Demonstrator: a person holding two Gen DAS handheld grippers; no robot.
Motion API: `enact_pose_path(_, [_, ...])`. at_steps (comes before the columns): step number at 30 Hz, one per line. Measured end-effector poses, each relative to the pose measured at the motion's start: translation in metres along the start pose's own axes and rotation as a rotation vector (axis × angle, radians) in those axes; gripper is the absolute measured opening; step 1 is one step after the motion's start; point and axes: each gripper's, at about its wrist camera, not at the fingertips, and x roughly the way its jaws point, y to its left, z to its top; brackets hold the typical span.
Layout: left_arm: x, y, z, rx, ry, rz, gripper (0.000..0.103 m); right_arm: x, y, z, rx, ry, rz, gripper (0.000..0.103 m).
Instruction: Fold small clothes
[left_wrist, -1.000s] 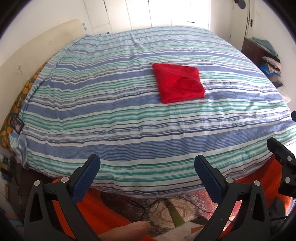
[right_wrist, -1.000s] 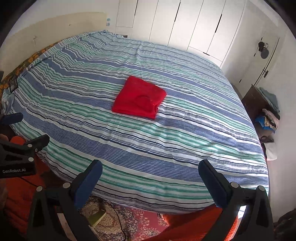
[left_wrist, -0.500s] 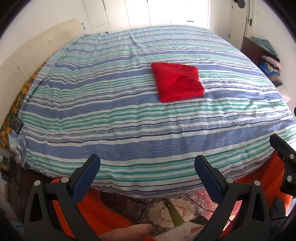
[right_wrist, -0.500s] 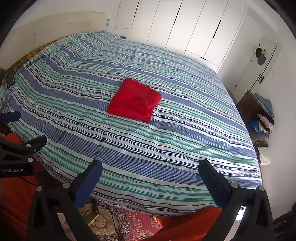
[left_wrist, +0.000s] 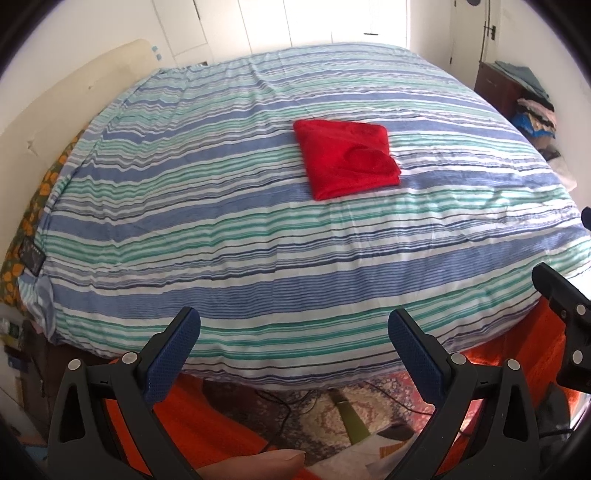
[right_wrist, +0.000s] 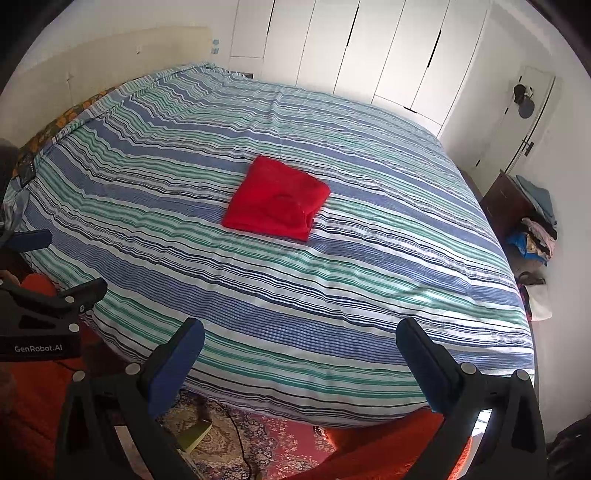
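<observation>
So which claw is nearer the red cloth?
Neither clearly. Left claw and right claw both hang open off the bed's near edge, well short of the red cloth.

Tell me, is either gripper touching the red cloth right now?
No, the folded red cloth lies alone mid-bed while the left gripper and right gripper hang open past the bed's near edge.

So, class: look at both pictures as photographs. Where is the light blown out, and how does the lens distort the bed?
Left wrist view: the wardrobe behind the bed is washed out to white, and the bed bulges into a dome. Right wrist view: exposure is more even, door seams show, yet the bed's edges curve just the same. Both views: dark corners, and the red cloth stays sharp.
</observation>
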Motion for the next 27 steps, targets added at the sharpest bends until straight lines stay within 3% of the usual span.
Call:
enact_pose_path(10, [0.001,0.001,0.0,-0.008,0.009,-0.011,0.101,-0.003,-0.002,0.0,0.02,0.003,0.019,0.102])
enact_pose_path(19, [-0.014,0.003,0.004,-0.029,-0.049,-0.058,0.101,-0.01,-0.006,0.003,0.053,-0.01,0.069,0.102])
enact_pose_path(27, [-0.012,0.005,0.003,-0.037,-0.052,-0.067,0.101,-0.009,-0.003,0.003,0.048,-0.002,0.075,0.102])
